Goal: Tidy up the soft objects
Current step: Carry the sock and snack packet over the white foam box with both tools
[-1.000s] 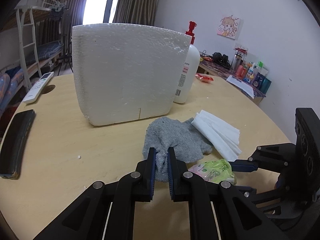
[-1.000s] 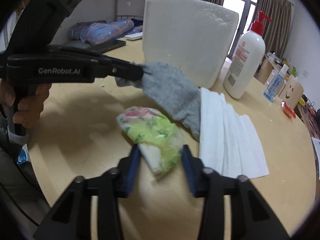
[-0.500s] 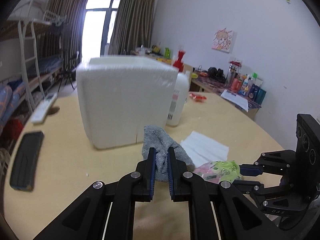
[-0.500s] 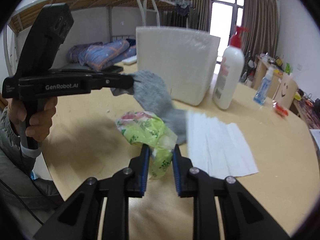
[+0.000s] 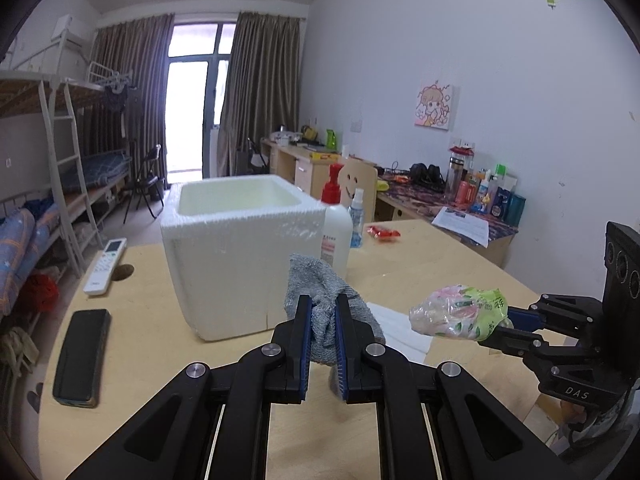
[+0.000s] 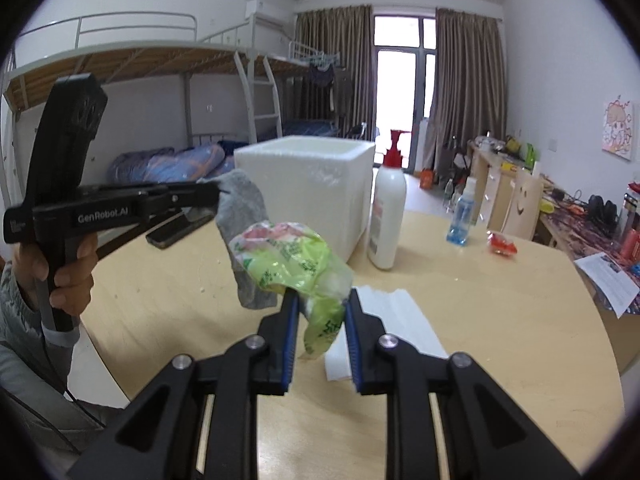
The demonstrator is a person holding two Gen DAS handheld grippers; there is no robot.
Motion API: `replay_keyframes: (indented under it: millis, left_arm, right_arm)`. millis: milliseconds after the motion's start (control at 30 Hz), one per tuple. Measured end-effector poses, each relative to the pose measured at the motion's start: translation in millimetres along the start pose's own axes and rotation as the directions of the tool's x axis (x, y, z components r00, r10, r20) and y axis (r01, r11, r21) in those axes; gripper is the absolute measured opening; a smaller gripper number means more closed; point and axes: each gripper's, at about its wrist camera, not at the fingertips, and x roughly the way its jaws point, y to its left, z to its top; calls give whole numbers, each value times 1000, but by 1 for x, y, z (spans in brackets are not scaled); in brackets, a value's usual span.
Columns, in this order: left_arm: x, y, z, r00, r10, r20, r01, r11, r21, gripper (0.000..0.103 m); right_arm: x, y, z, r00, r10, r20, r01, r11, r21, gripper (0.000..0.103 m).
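Both soft things held clear of the counter (image 5: 140,380), ahead of the foam box (image 5: 244,256).

The left tool (image 5: 322,336) is pressed nearly together on a bunched fold of the grey sock (image 5: 320,292), which droops limply past its tips. The right tool (image 6: 320,320), jaws only partly closed, pinches the crinkly green tissue pack (image 6: 292,260) by its loose end. Both look light and floppy (the plastic likely slippery), so a grip on gathered material suits them. A white paper towel (image 6: 384,312) lies on the counter beneath the right tool.
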Motion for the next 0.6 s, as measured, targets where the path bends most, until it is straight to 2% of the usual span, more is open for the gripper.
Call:
replay_keyframes:
  millis: [367, 600]
  left_arm:
    - [-29, -2, 7, 997, 42, 65, -43, 999, 10, 11]
    - [-45, 3, 10, 992, 91, 92, -91, 996, 4, 11]
  right_arm:
    - [-13, -5, 14, 996, -15, 83, 13, 999, 30, 26]
    - [-15, 0, 21, 994, 5, 110, -8, 999, 31, 26]
